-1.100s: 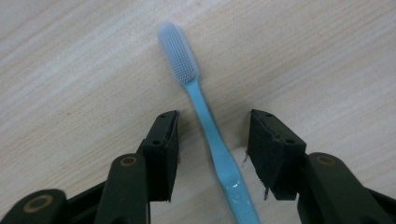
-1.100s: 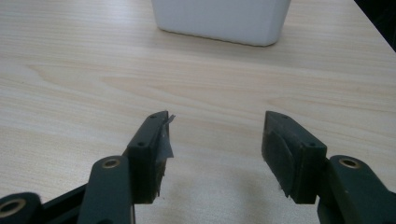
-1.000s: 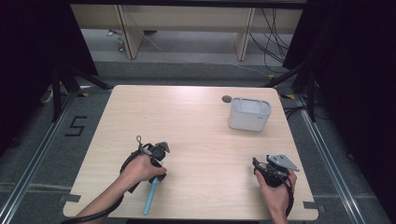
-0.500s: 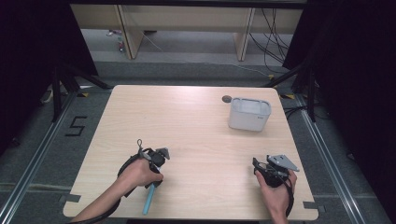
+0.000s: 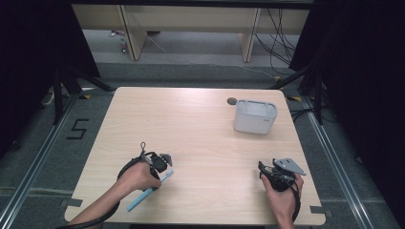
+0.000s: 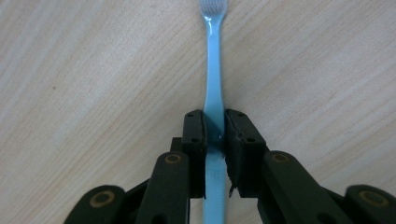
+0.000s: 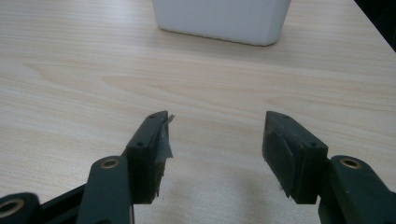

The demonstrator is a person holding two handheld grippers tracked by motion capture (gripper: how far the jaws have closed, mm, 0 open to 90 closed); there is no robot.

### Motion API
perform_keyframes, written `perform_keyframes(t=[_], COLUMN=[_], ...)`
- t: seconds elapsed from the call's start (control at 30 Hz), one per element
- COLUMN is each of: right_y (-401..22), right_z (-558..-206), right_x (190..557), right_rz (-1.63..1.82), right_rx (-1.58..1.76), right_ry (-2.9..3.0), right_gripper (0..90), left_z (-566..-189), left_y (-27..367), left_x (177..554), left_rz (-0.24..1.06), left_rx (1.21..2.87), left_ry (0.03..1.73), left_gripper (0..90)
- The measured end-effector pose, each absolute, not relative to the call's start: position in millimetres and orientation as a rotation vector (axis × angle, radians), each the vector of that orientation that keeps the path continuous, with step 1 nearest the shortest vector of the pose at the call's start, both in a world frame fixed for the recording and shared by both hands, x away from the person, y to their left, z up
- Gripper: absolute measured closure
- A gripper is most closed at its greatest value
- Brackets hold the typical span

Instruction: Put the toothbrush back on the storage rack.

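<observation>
A light blue toothbrush (image 6: 214, 84) lies flat on the table, bristles apparently white.

high view: overhead, facing forward-down | gripper views: close, along jaws | shared: table (image 5: 200, 124)

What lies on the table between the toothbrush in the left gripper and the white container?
Nothing: in the high view, bare wood runs from the blue toothbrush, clamped by the left gripper, up to the white container.
</observation>
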State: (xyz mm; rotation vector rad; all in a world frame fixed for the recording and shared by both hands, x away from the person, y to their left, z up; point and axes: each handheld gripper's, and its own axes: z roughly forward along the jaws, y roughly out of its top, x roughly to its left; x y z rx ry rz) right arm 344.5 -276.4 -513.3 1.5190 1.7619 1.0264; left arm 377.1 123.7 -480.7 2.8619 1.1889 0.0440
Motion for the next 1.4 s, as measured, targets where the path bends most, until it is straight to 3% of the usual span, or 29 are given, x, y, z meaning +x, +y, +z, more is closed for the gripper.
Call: perform_keyframes(t=[0.27,0.6,1.4], right_y=[-276.2,-276.1,-277.1], right_z=[-513.2,-513.2,-512.5], right_x=[344.5,344.5,343.7], right_rz=[1.037,1.035,1.031], right_rx=[1.523,1.522,1.525], right_ry=[1.759,1.760,1.768], right_gripper=[42.2,42.3,42.4], left_z=[-475.7,-469.6,-436.5], left_y=[129.0,132.9,142.9], left_x=[380.7,380.4,382.5], left_rz=[0.054,0.076,0.299], left_rx=[2.890,2.861,2.603], left_ry=[1.062,1.044,0.966], left_gripper=[78.5,78.7,78.7])
